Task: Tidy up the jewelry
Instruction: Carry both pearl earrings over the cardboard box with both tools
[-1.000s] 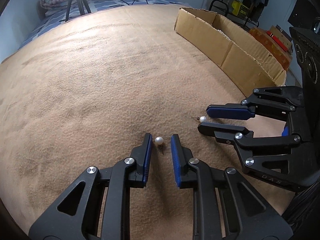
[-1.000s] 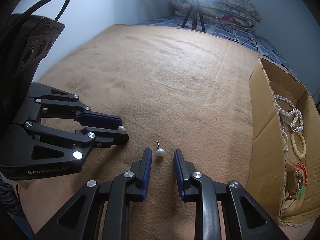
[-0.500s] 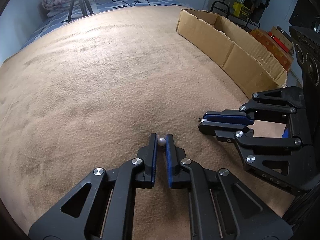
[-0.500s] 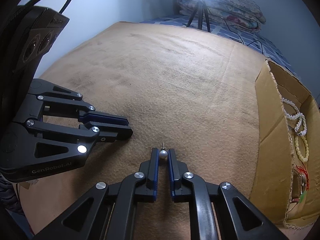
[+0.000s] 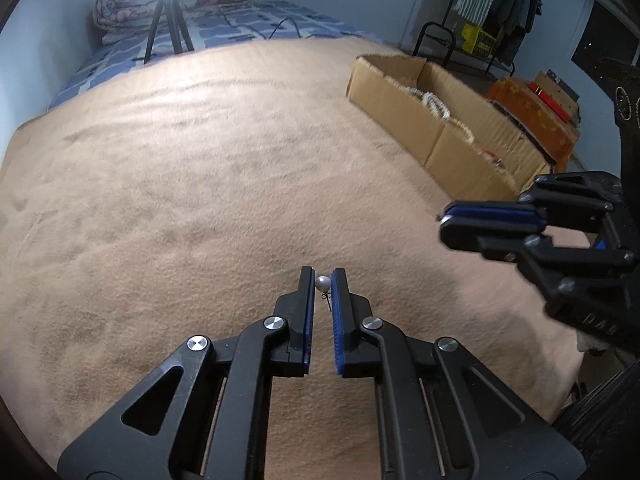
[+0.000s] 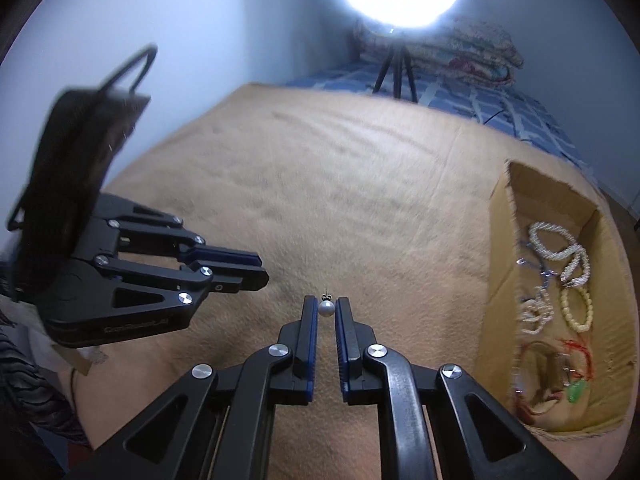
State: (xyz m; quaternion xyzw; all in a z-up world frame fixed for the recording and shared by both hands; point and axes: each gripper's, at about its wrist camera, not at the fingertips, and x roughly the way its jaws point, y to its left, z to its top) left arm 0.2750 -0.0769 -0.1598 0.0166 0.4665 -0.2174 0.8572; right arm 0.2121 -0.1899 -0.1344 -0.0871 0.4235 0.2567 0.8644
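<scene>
Each pearl earring (image 5: 322, 283) (image 6: 326, 308) has been pinched and lifted off the blanket (image 5: 200, 200) by the left hand-held gripper (image 5: 322, 286) and the right hand-held gripper (image 6: 326, 310) – to be carried, probably, to the cardboard box (image 6: 500, 280).

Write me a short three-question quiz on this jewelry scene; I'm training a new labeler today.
1. True or false: each tool, left tool and right tool, grips a pearl earring.
2. Which way does the post of the right tool's earring point? A toward the camera; B away from it.
3. What does the cardboard box already hold?

Key: 1 true. 2 B; on the left tool's earring it points back toward the camera. 3 Bead bracelets and other jewelry.
</scene>
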